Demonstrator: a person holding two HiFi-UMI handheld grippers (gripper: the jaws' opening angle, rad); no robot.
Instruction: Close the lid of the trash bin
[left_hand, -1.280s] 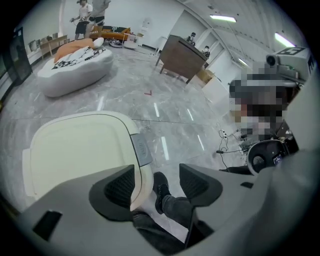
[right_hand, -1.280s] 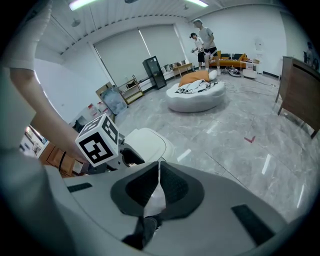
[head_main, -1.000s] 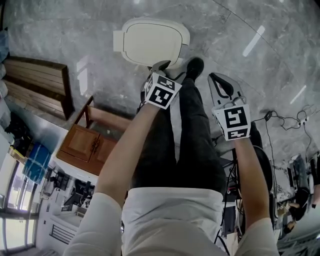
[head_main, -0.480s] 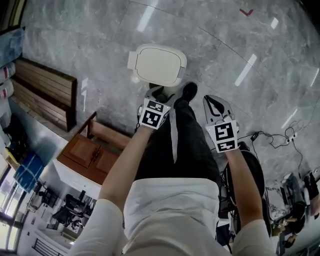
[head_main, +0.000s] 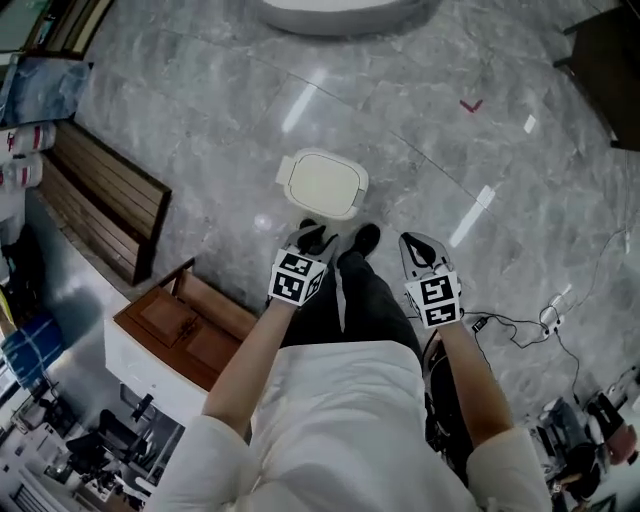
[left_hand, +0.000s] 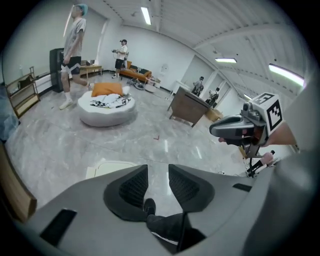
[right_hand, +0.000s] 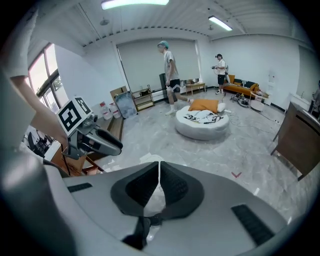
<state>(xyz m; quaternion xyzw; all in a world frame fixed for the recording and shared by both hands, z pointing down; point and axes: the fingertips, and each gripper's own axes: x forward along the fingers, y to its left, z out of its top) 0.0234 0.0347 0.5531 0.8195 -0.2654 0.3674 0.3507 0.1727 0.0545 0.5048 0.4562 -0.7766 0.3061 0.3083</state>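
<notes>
One bin (head_main: 322, 183) (lid (head_main: 330, 178) down), well below fingers (left_hand: 131, 186)

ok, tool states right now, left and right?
Grey left tool: open, jaws have just been closing, nothing between them.
Grey right tool: shut, empty.

The polished grey marble-patterned floor (head_main: 200, 110) is occupied by a cream-white rounded plastic trash bin (head_main: 322, 183) with its lid down, a dark slatted wooden bench (head_main: 105, 200) and a brown wooden cabinet (head_main: 172, 322) at the head view's left, and thin black cables (head_main: 510, 321) at its right.
</notes>
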